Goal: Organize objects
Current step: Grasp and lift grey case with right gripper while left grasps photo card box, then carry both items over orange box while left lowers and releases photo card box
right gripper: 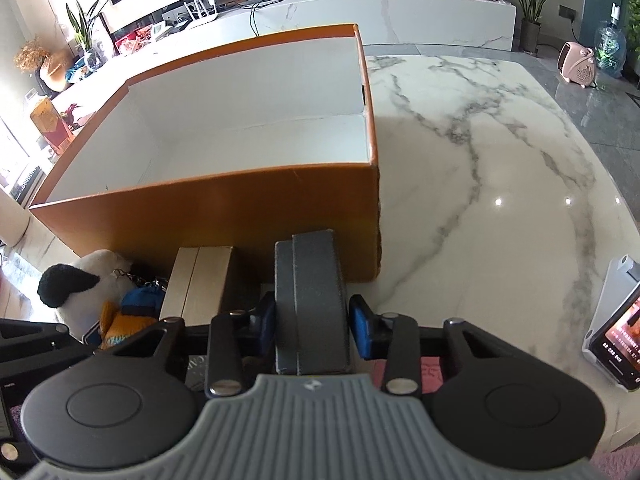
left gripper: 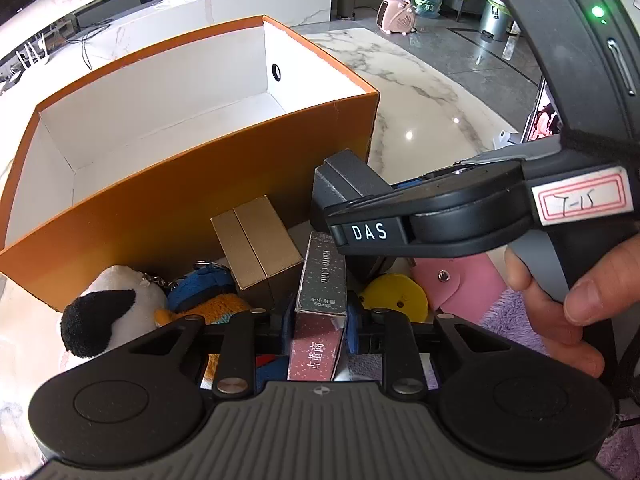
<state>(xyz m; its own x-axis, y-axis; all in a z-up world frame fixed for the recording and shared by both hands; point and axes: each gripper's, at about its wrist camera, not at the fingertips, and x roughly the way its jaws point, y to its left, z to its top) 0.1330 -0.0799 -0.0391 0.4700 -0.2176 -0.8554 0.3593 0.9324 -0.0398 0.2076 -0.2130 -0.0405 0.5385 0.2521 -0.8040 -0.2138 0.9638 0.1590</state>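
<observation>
Gripping is under way on both sides: the left gripper [left gripper: 319,320] has its blue pads pressed against a narrow dark-and-maroon cardboard photo-card box [left gripper: 320,304], and the right gripper [right gripper: 312,320] is closed onto an upright dark grey rectangular box [right gripper: 310,300], though a slight gap shows at one pad. Both items sit among clutter by the near wall of the large orange cardboard box with white interior [right gripper: 224,208], which stands on the white marble tabletop [right gripper: 480,168] and appears empty. A gold rectangular box [left gripper: 256,248] and a black-and-white plush toy [left gripper: 108,308] remain beside them. Judged step: pick-up before loading. Next move calls for lifting each item clear of the orange wall.
</observation>
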